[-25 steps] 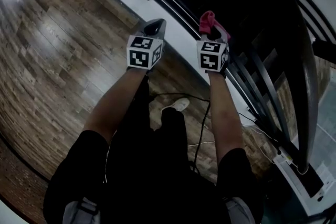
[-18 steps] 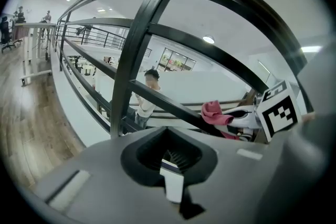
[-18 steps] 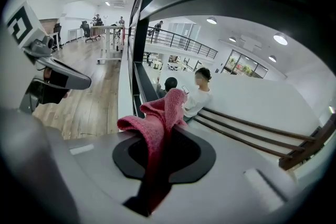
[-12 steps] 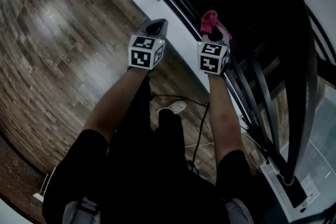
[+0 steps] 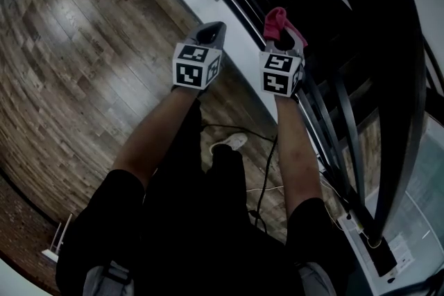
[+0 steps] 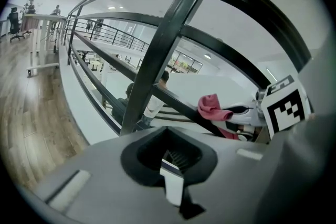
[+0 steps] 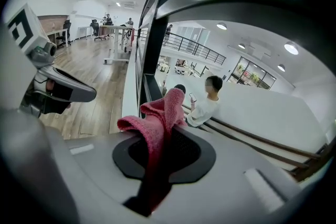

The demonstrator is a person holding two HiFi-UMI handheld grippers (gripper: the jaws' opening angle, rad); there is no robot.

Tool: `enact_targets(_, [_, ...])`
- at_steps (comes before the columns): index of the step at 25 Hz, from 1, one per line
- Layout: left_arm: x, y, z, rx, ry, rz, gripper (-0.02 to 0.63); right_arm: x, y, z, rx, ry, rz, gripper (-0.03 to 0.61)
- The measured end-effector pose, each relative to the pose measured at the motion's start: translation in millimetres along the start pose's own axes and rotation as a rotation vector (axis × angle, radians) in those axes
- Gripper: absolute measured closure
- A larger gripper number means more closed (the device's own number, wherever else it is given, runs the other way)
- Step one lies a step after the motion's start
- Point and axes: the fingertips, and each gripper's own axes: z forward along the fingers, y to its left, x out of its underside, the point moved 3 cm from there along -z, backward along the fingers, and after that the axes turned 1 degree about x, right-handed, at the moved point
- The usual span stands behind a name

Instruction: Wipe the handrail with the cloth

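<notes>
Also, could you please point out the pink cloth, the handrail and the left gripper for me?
pink cloth [image 7: 167, 108], right gripper view, on its upright middle fold.
handrail [image 7: 247, 5], right gripper view, on its broad dark bar.
left gripper [image 5: 211, 30], head view, at the tips of its closed tongs.

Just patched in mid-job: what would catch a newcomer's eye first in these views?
The pink cloth stands out, pinched in the right gripper and sticking up from its tip. The broad dark handrail sweeps down the right of the head view. The left gripper, shut and empty, hangs beside the right one above the wood floor.
</notes>
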Motion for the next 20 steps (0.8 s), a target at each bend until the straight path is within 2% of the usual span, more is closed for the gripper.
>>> enact_targets(20, [-2.0,44.7,9.2,-0.009,0.023,-0.089,0.615,-59.3,28.4,27.8,-0.012,-0.026,-0.069,0.532])
